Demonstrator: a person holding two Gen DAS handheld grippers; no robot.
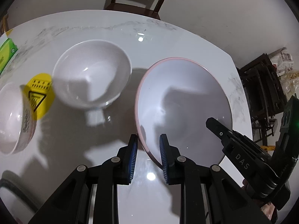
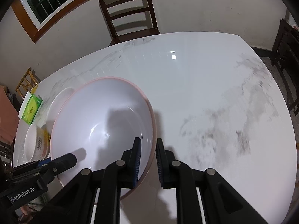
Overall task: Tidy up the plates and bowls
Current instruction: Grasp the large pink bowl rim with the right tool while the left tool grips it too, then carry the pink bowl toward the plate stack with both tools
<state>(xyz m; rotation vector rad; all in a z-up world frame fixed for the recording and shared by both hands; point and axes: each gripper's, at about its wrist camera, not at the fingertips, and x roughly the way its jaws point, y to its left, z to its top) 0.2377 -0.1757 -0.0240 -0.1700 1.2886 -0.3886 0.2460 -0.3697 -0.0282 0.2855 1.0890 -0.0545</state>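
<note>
Large pink-rimmed white bowl [image 1: 185, 108] sits on glossy white marble-look table [image 2: 205, 85], right of plain white footed bowl [image 1: 91, 72]. Both grippers straddle its rim on opposite sides: left gripper [image 1: 149, 149] with jaws parted around near-left rim, right gripper [image 2: 148, 155] likewise around right rim; neither visibly clamped. Judged step: two-handed grasp of big bowl. Next: close both, lift level, carry toward stacking spot. Small printed-rim bowl [image 1: 15, 119] with yellow warning sticker [image 1: 40, 95] at far left; green box [image 2: 30, 110] beyond.
</note>
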